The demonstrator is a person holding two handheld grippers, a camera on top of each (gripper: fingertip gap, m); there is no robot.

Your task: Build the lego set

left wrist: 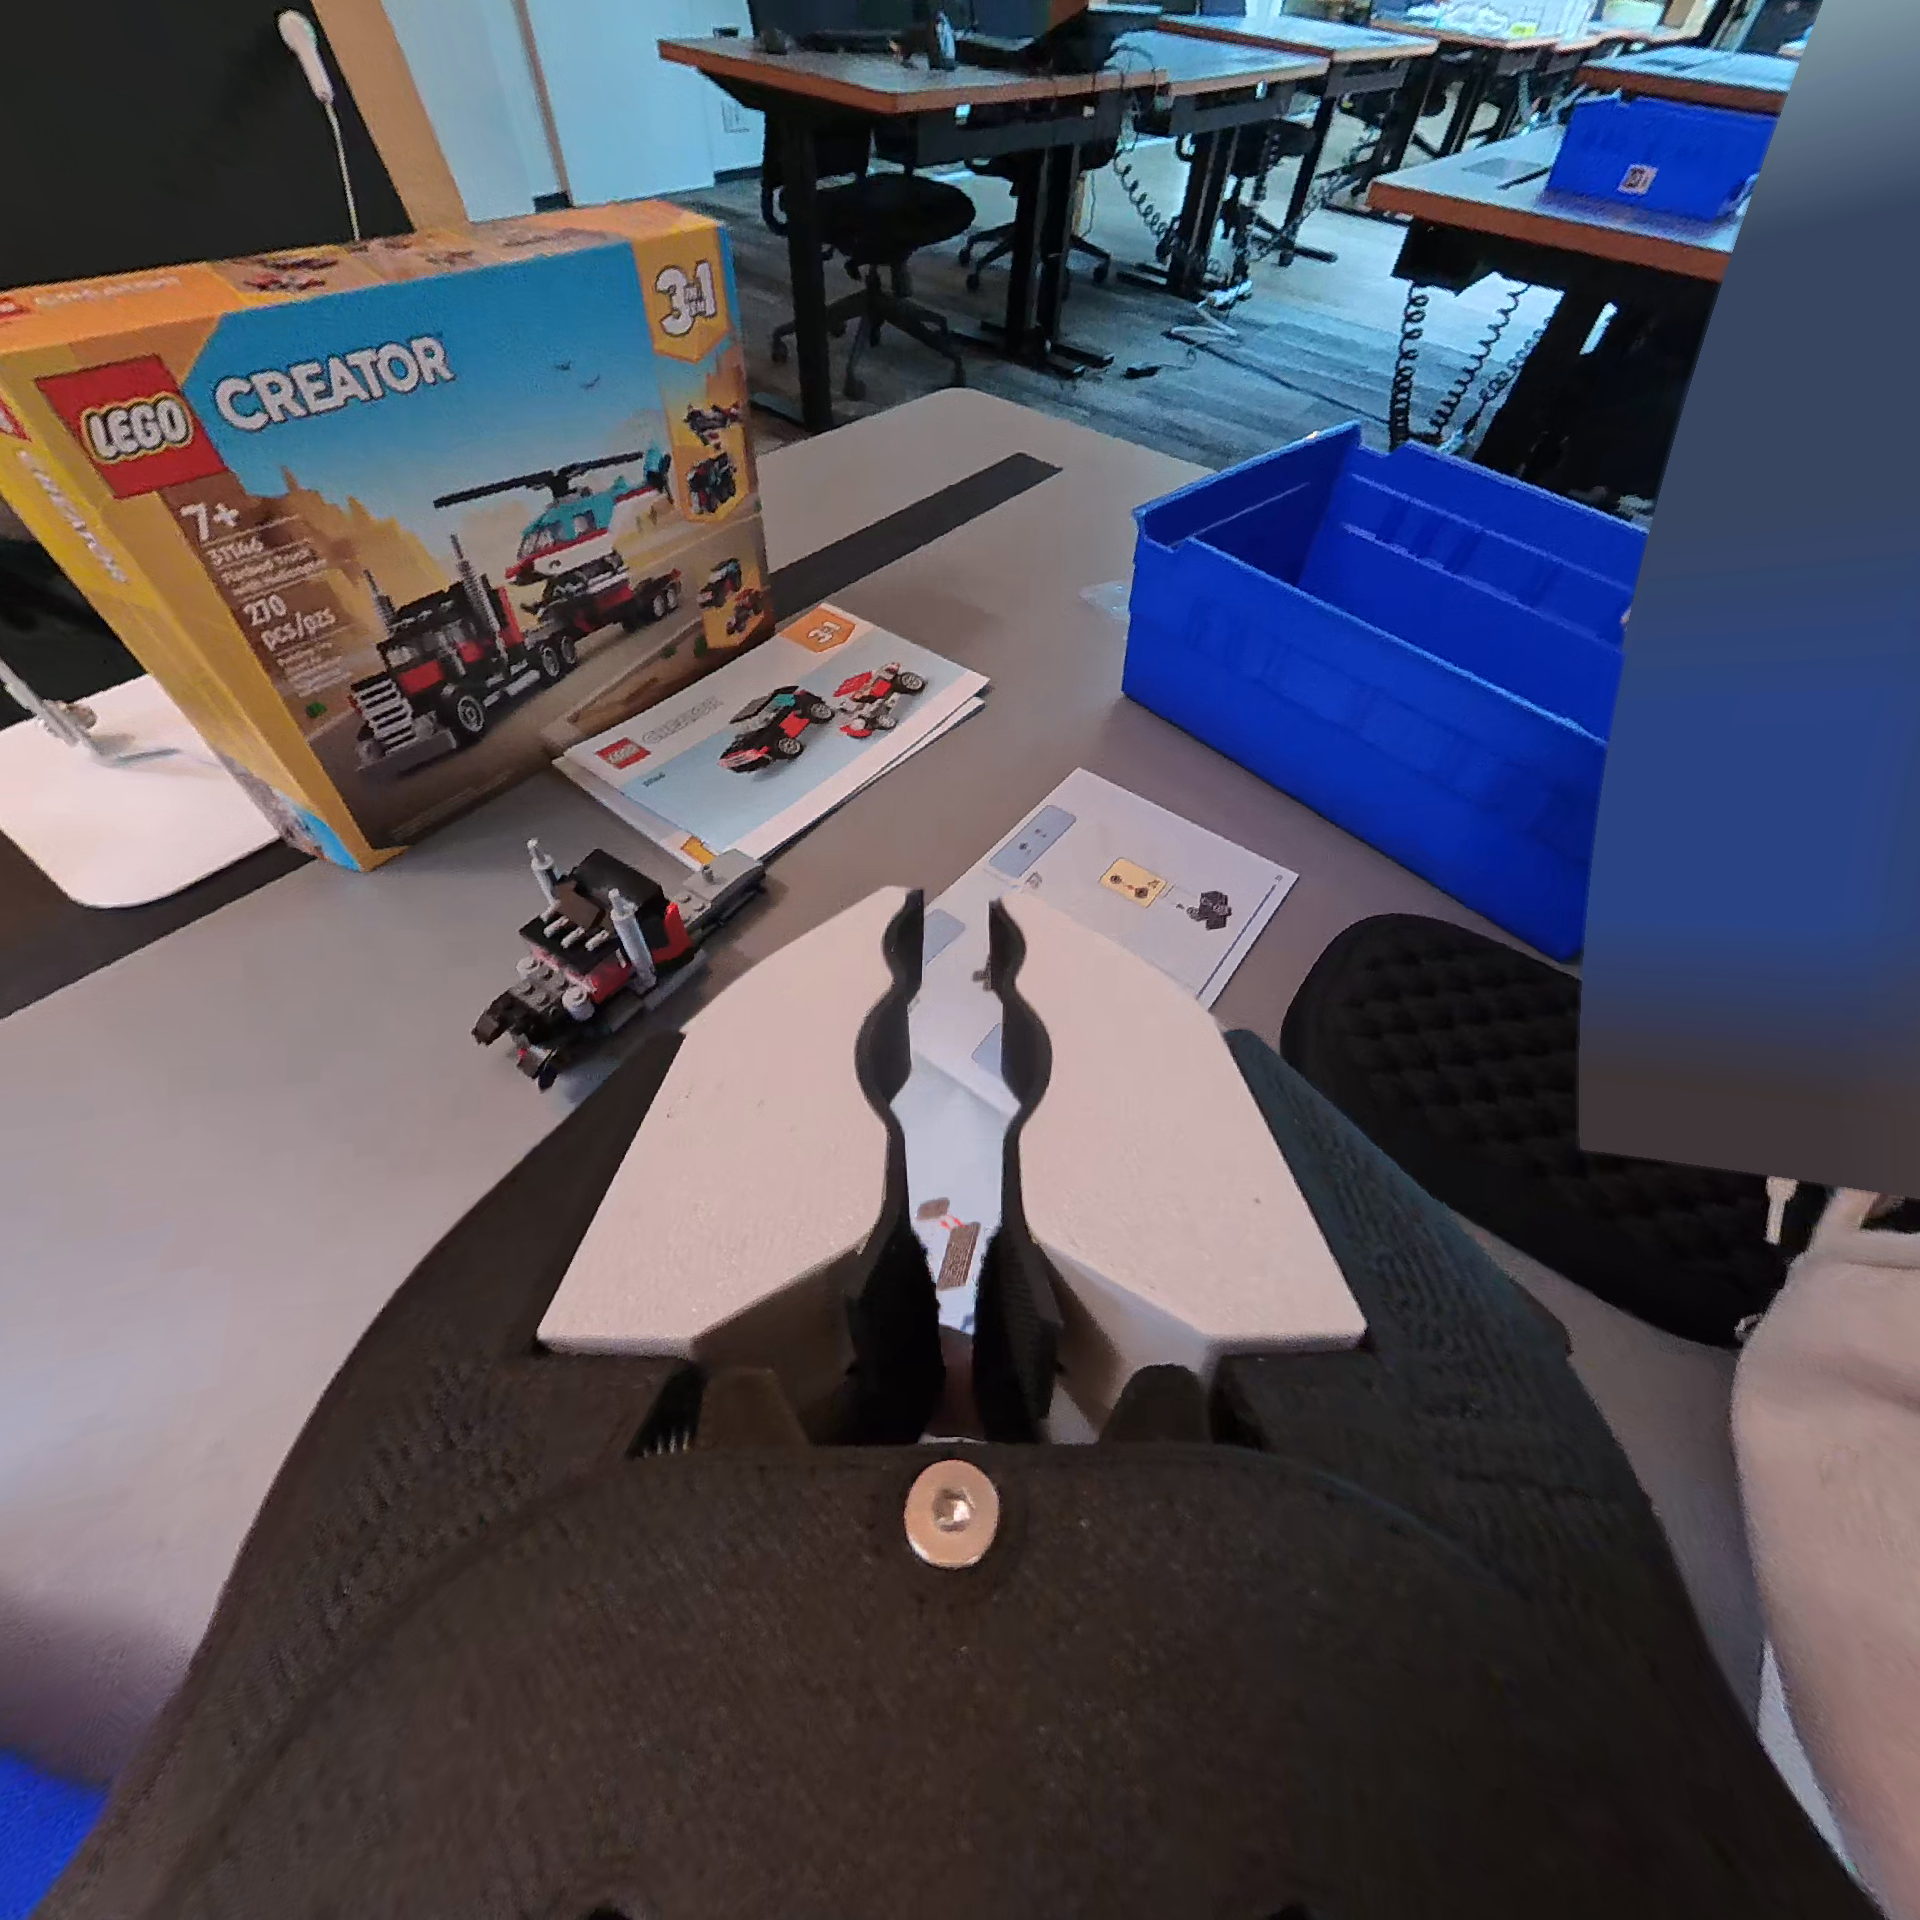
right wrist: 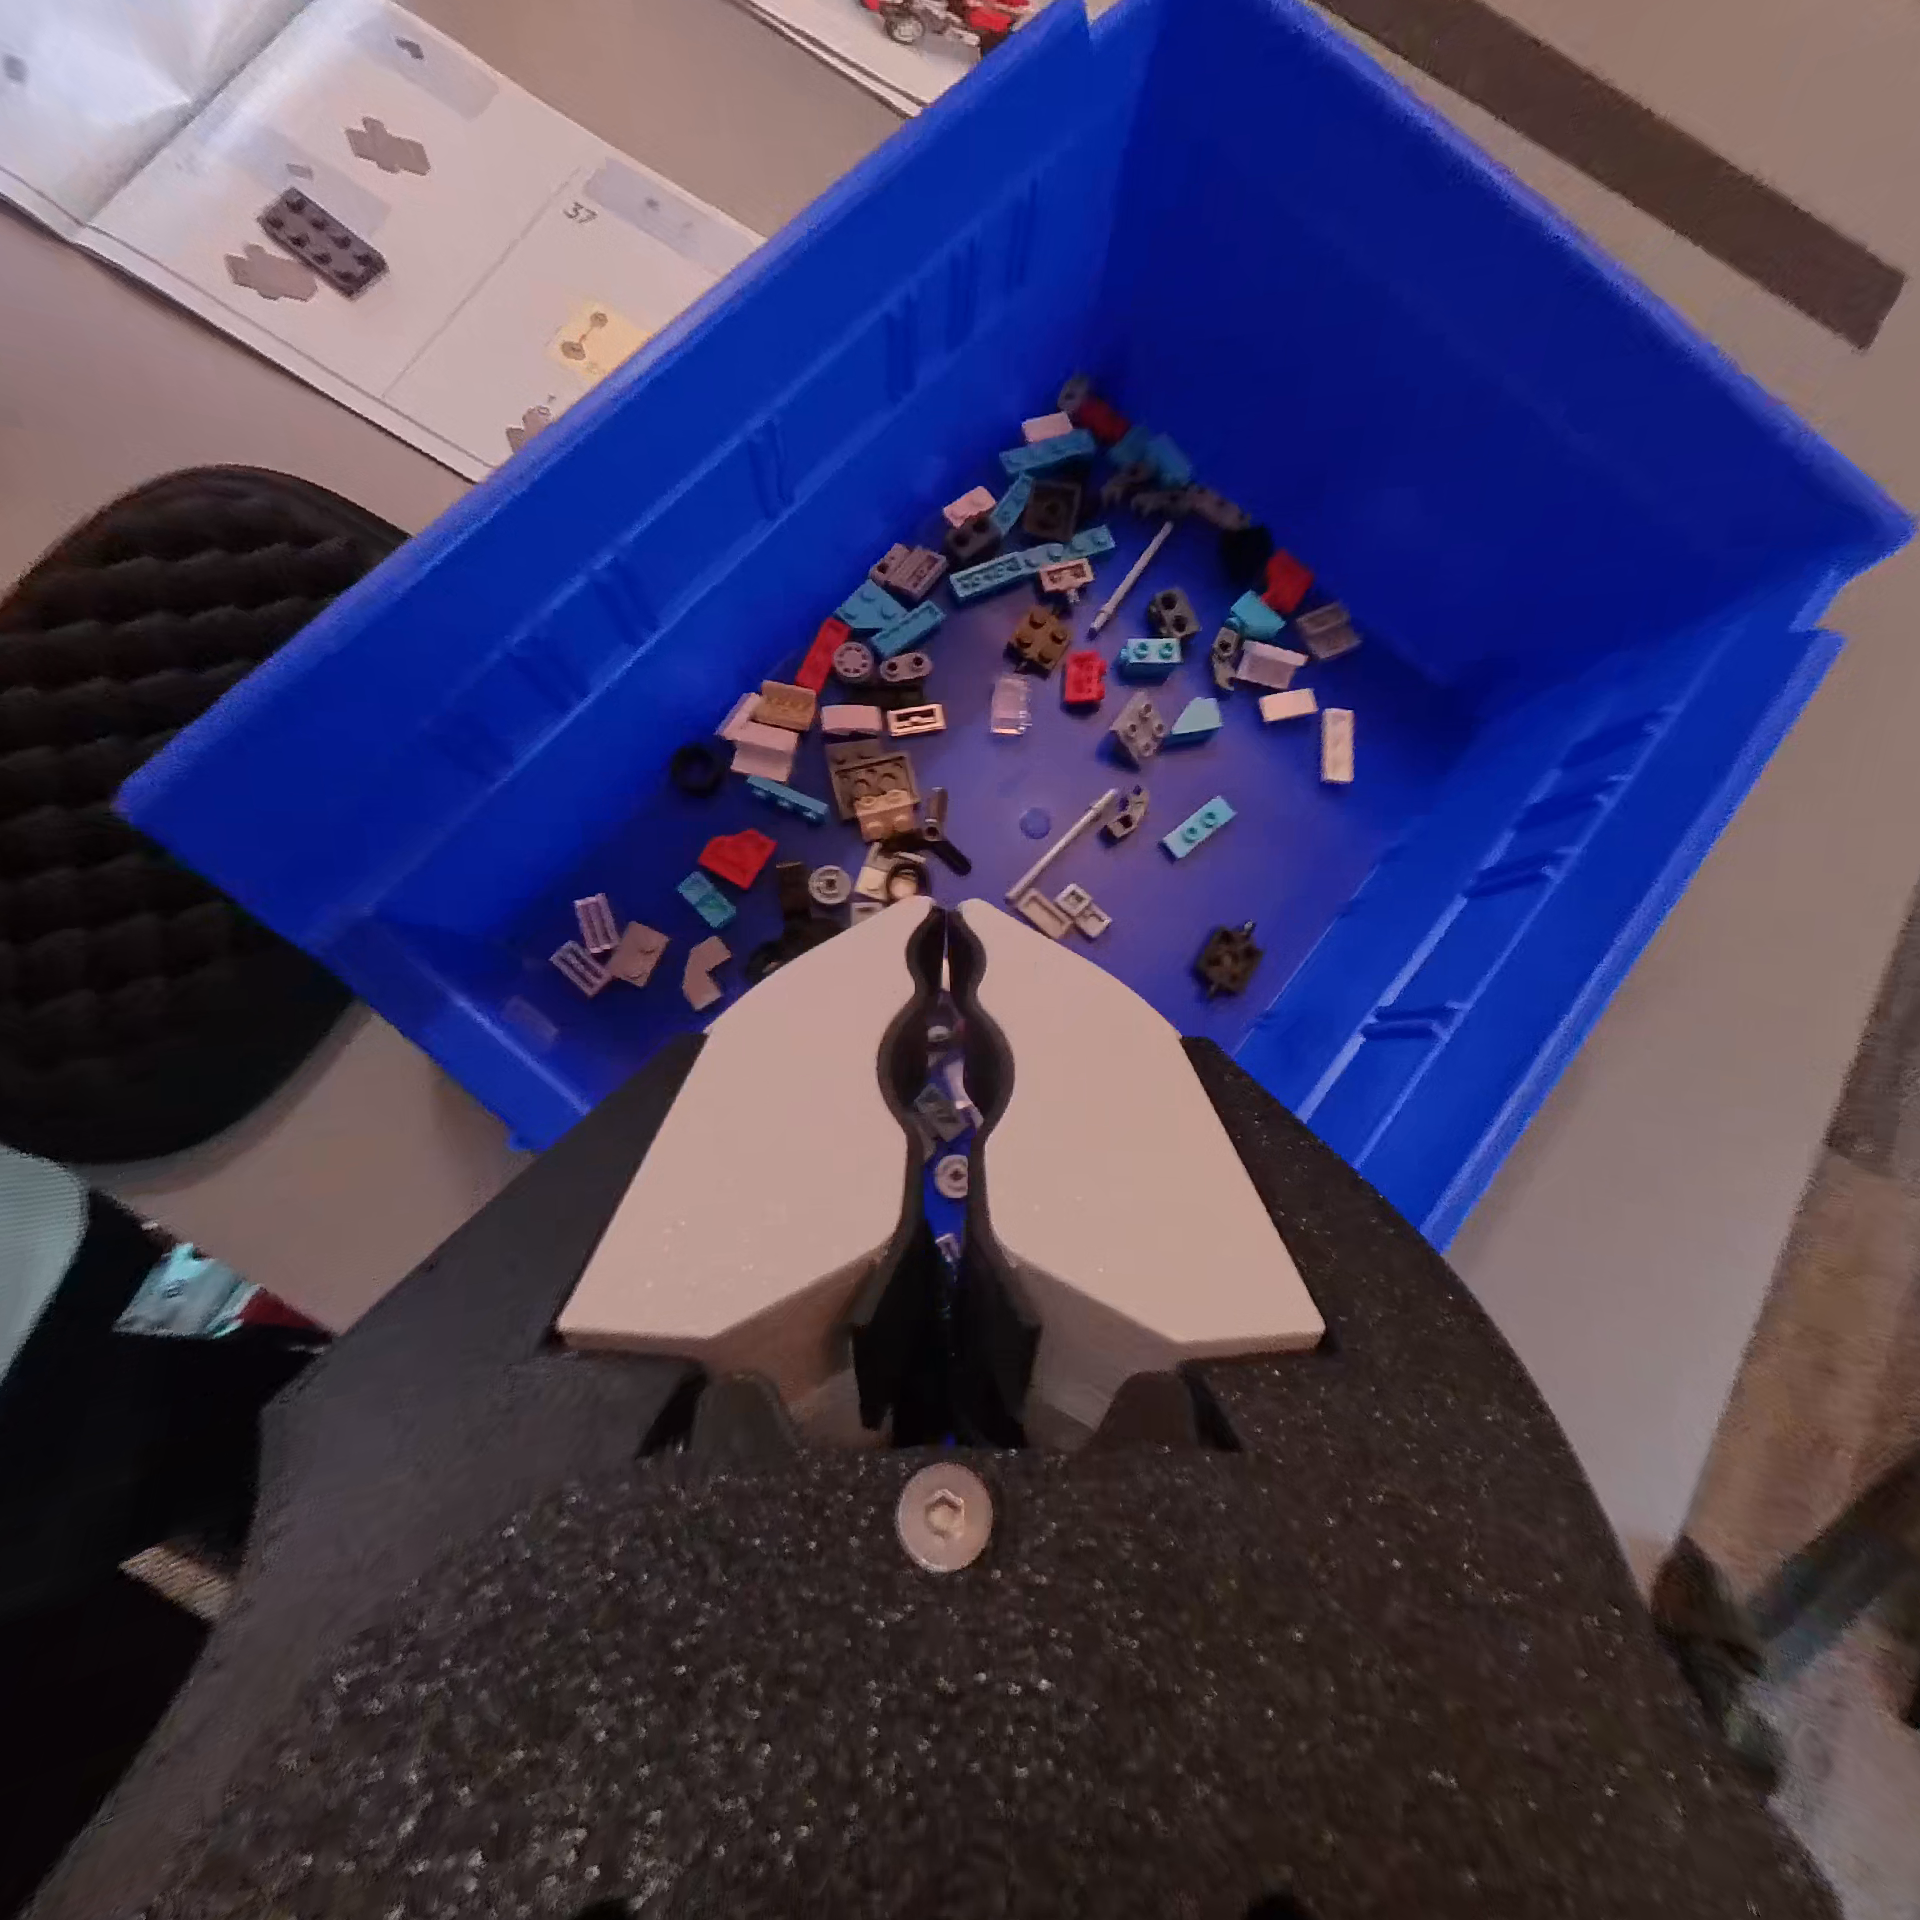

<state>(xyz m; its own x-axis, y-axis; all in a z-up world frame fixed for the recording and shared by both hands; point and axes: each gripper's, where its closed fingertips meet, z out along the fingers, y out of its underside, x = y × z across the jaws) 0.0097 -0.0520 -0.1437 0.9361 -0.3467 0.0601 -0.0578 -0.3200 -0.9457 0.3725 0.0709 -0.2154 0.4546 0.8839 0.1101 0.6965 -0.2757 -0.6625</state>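
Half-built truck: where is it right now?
In the left wrist view, the half-built truck sits on the table, left of the left gripper, just in front of the set box and booklet.

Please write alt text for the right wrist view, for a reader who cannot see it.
The right gripper, its jaws nearly closed, hovers over an open blue bin with small loose Lego pieces scattered on its floor. An open instruction booklet lies on the grey table beyond the bin.
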